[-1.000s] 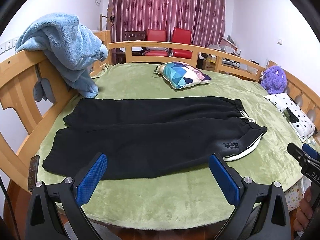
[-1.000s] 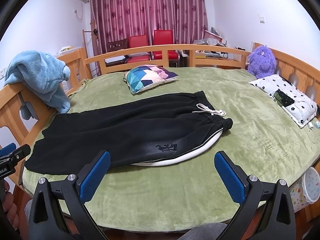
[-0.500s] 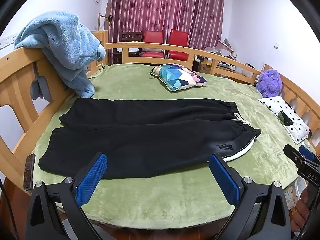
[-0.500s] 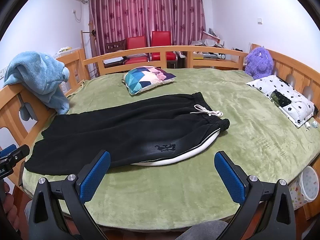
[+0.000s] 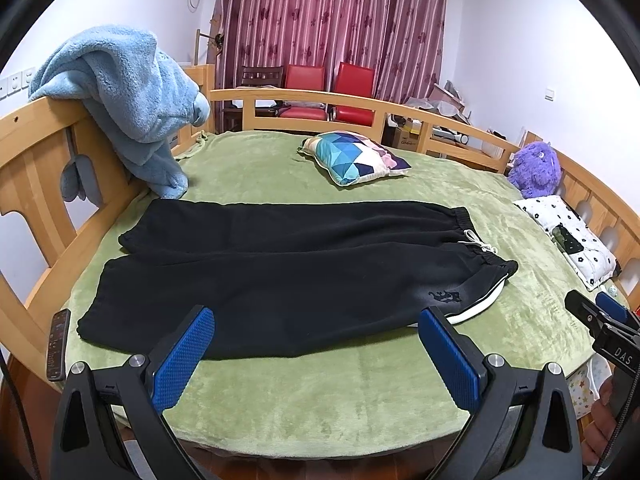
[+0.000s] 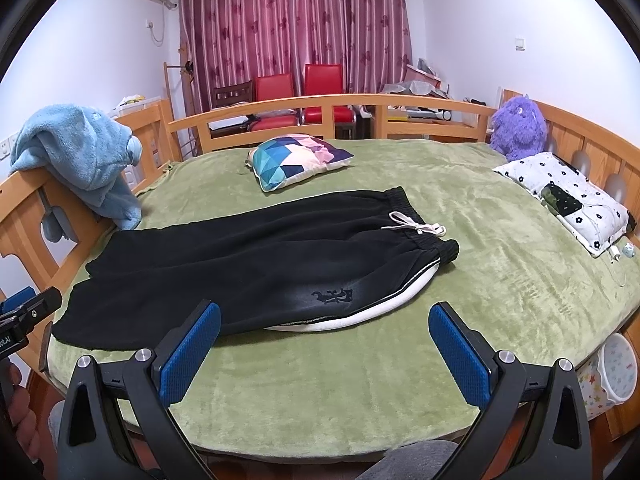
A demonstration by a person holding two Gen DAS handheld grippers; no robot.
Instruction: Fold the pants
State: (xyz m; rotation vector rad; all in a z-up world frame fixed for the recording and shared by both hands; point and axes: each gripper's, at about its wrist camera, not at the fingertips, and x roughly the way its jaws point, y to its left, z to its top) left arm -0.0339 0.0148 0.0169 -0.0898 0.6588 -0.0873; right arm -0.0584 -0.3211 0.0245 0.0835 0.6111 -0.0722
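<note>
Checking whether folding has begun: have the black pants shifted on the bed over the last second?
No. The black pants lie flat, same spot relative to the geometric pillow; only the cameras drifted slightly.

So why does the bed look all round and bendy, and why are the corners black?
Left wrist view: the fisheye lens bows the bed rail into a curve and leaves black corners. Right wrist view: same bending on the rail; the pants stay sharp under soft, even light, no glare.
</note>
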